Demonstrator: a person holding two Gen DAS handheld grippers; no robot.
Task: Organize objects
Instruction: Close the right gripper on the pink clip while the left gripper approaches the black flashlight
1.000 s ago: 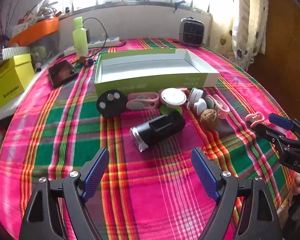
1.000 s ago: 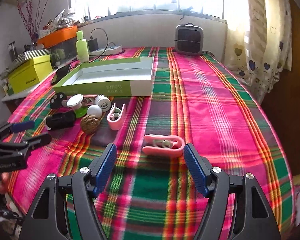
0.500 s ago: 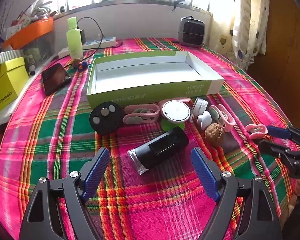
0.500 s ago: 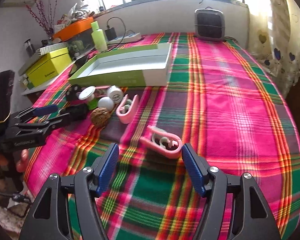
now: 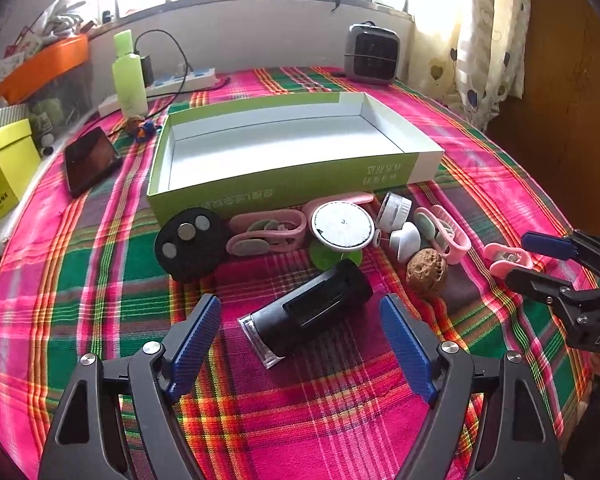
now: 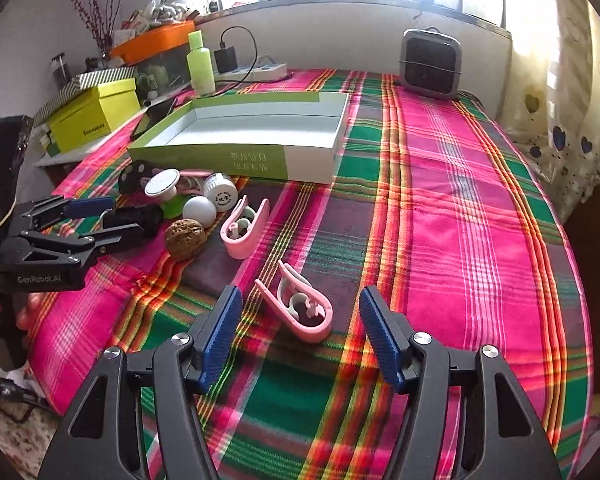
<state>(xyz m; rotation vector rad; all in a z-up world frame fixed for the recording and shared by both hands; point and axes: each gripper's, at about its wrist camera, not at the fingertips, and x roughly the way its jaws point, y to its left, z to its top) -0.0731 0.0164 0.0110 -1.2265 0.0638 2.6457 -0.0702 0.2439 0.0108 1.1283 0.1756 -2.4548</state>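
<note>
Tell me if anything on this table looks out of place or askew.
One pink clip lies alone on the cloth between the right hand-held gripper's open jaws, apart from the cluster by the green box. The black cylinder lies tipped on its side, skewed. The box holds nothing.

A home room: plaid tablecloth (image 6: 440, 208), heart-print curtain (image 6: 572, 92), small heater (image 6: 430, 63) by the window
</note>
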